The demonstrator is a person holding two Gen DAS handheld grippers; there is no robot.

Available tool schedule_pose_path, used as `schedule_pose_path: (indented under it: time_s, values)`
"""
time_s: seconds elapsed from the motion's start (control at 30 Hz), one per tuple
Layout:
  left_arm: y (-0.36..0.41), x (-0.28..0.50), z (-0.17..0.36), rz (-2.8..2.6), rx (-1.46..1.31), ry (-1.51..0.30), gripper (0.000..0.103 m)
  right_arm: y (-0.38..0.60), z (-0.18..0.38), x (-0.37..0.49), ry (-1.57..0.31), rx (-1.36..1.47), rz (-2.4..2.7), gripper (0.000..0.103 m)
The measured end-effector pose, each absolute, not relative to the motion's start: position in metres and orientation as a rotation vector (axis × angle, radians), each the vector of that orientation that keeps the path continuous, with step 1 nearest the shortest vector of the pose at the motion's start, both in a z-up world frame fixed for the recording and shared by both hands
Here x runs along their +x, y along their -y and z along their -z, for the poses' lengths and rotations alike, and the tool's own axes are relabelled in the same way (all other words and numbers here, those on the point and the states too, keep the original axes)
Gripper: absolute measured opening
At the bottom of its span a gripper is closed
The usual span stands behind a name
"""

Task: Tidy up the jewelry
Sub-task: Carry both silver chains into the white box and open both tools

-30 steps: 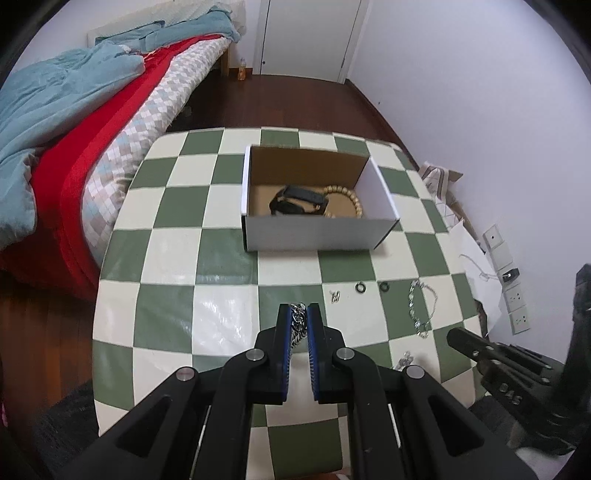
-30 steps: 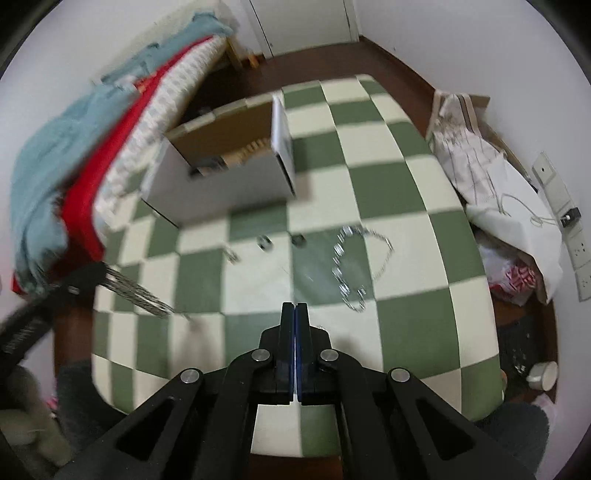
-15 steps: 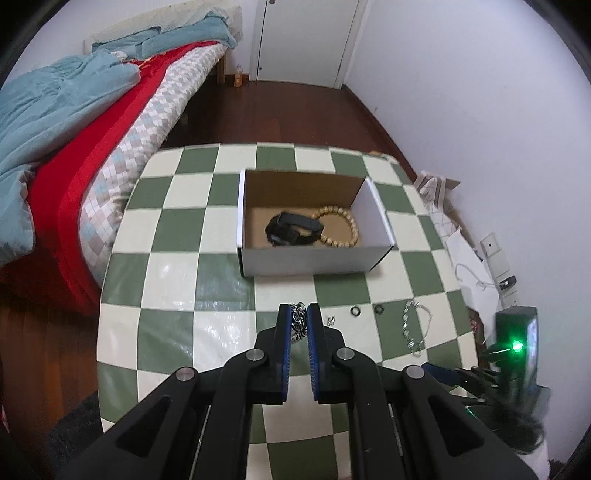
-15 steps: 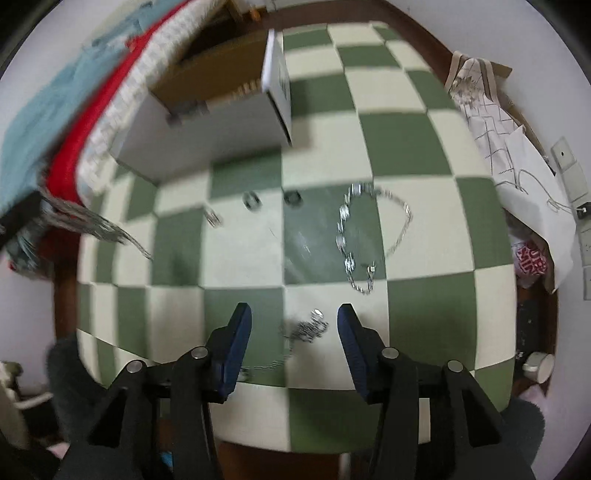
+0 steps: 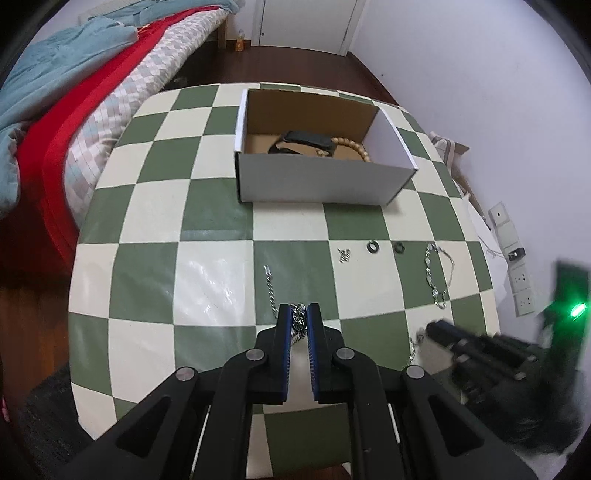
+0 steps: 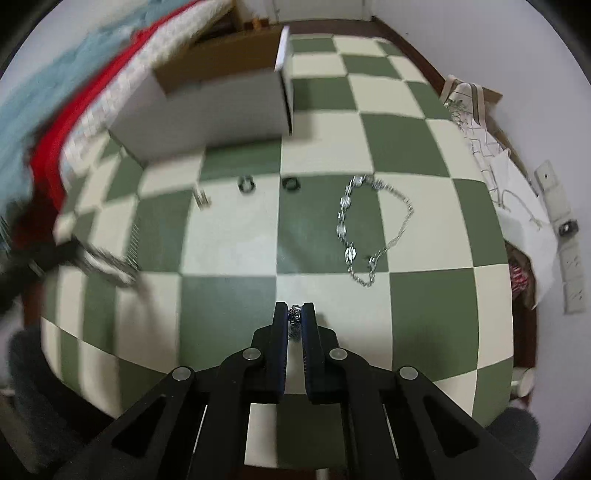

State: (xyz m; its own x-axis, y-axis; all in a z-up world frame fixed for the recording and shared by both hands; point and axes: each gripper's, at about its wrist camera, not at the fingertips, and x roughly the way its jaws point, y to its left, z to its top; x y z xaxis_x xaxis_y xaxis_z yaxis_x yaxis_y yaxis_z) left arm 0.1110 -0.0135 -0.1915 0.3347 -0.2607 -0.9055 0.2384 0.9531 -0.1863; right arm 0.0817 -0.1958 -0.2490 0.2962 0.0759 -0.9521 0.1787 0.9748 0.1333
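Note:
My left gripper point(image 5: 299, 314) is shut on a silver link chain point(image 5: 271, 291) whose free end trails over the checkered table point(image 5: 155, 280). My right gripper point(image 6: 294, 313) is shut on a small silver chain point(image 6: 294, 321) near the table's front edge; it shows blurred in the left wrist view point(image 5: 439, 332). A white cardboard box point(image 5: 317, 181) at the back holds a black band point(image 5: 308, 139) and a wooden bead bracelet point(image 5: 354, 146). A silver bracelet point(image 6: 369, 229), two dark rings point(image 6: 246, 183) point(image 6: 290, 183) and a small silver piece point(image 6: 201, 197) lie on the table.
A bed with red and blue bedding point(image 5: 74, 85) stands left of the table. A bag and papers point(image 6: 491, 155) sit on the floor at the right, by wall sockets point(image 5: 517, 273). A closed door point(image 5: 306, 22) is at the back.
My right gripper opened, dropped over the small chain and closed on it. My left gripper lowered toward the table with the link chain; its end now lies on the cloth.

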Motion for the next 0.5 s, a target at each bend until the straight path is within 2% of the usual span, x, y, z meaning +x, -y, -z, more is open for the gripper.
schedule_pose_path:
  time_s: [0.23, 0.5]
  values:
    - [0.021, 0.112, 0.176, 0.362, -0.03, -1.163, 0.006, 0.2, 0.189, 0.086, -1.164, 0.303, 0.017, 0.007]
    - [0.027, 0.136, 0.125, 0.401, -0.047, -1.082, 0.006, 0.2, 0.12, 0.115, -1.033, 0.296, -0.018, 0.007]
